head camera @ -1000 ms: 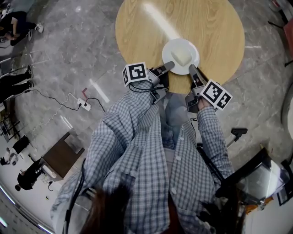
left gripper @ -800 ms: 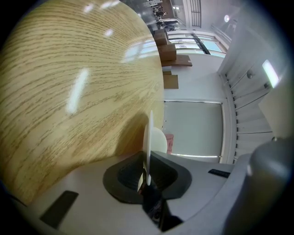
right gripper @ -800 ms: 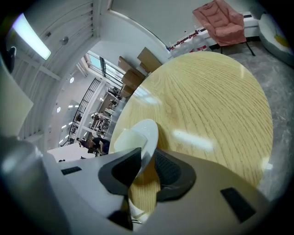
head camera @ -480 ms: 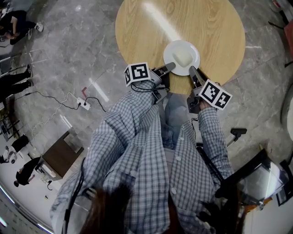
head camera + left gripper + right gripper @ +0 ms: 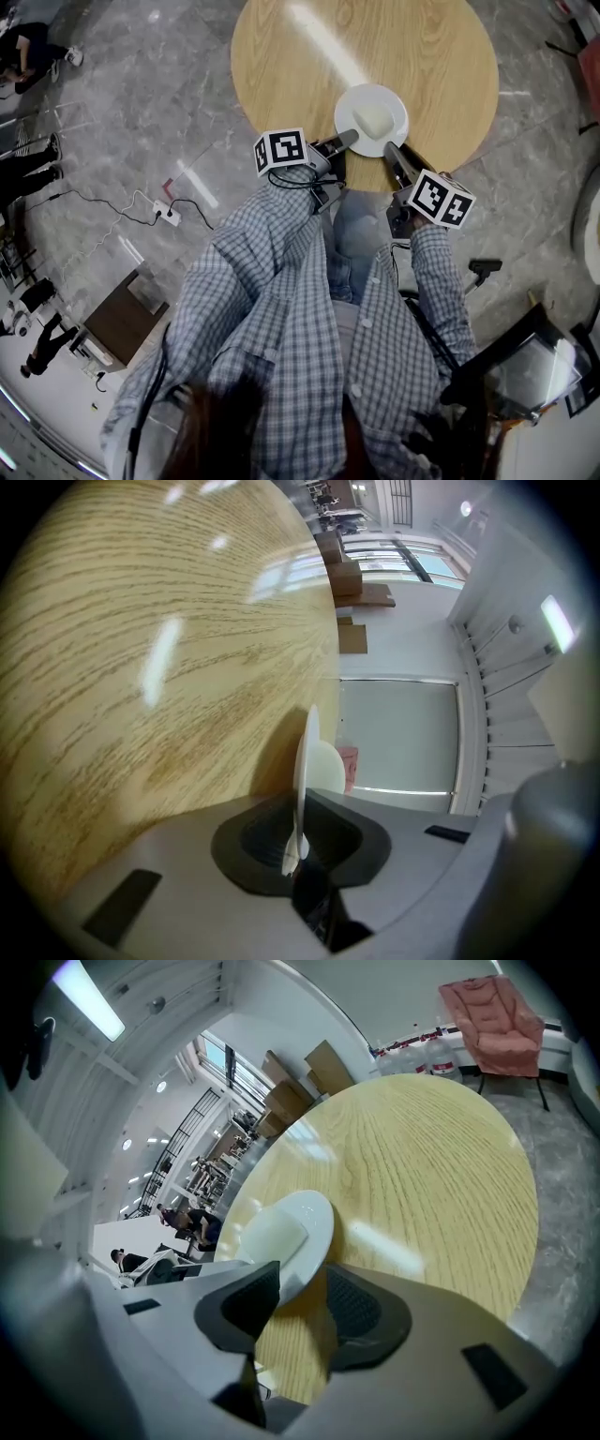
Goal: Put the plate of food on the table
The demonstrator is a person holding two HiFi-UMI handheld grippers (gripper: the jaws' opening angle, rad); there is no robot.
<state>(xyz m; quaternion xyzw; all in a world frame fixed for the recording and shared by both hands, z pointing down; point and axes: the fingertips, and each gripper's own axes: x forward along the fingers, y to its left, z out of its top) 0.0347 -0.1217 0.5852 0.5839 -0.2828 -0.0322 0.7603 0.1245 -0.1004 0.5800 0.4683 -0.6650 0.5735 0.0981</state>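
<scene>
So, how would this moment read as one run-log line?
plate: on table | left gripper: shut on plate rim | right gripper: jaws just opened, rim loose between

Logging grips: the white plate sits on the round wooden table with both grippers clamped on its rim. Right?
Not both: in the right gripper view the right gripper, jaws just opening, stands loose around the plate rim; only the left gripper clamps it.
</scene>
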